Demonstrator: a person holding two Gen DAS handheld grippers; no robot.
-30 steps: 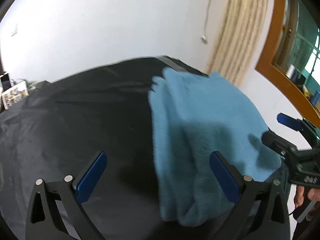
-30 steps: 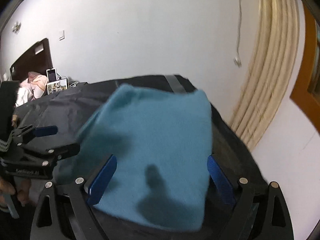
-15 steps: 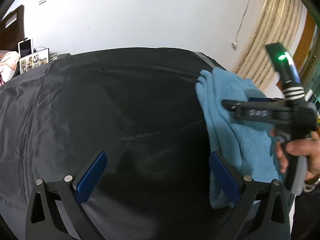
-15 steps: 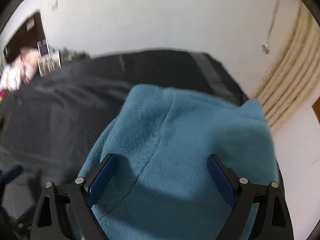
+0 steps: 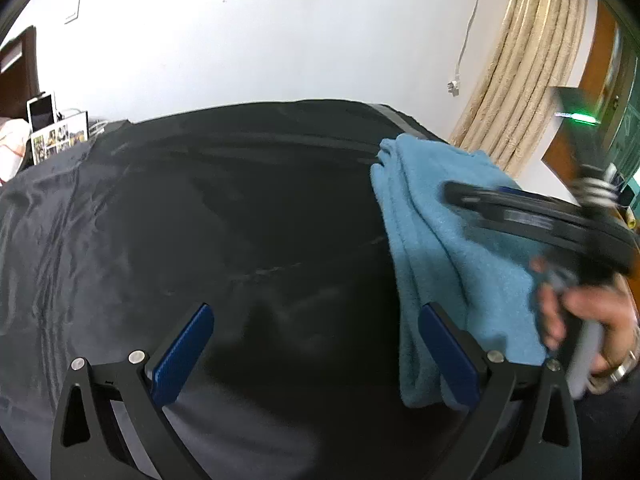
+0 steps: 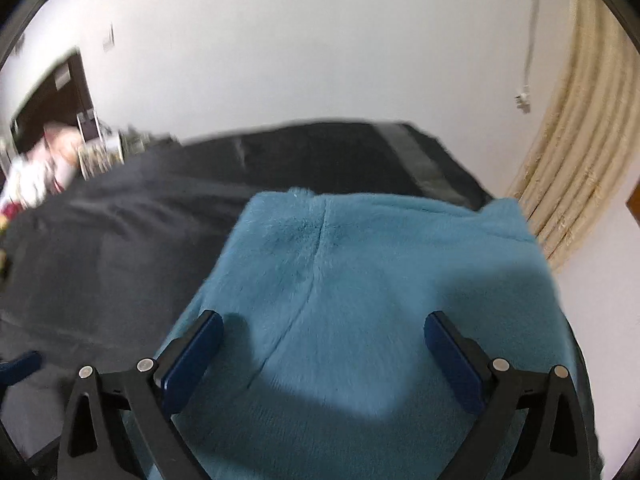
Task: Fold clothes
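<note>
black wrinkled sheet (image 5: 248, 208); fluffy blue folded garment (image 6: 380, 280) under opening right gripper (image 6: 324, 344); left gripper (image 5: 316, 344) spread, empty.

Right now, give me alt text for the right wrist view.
A folded blue fleece garment lies on a black sheet, under the opening right tongs, which grip nothing. White wall and beige curtain behind.

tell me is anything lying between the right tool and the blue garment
Nothing visible. The right tool hangs directly over the folded blue garment, jaws opening with only bare fleece between them. The left tool is off to the side over the black cloth, not in the way.
</note>
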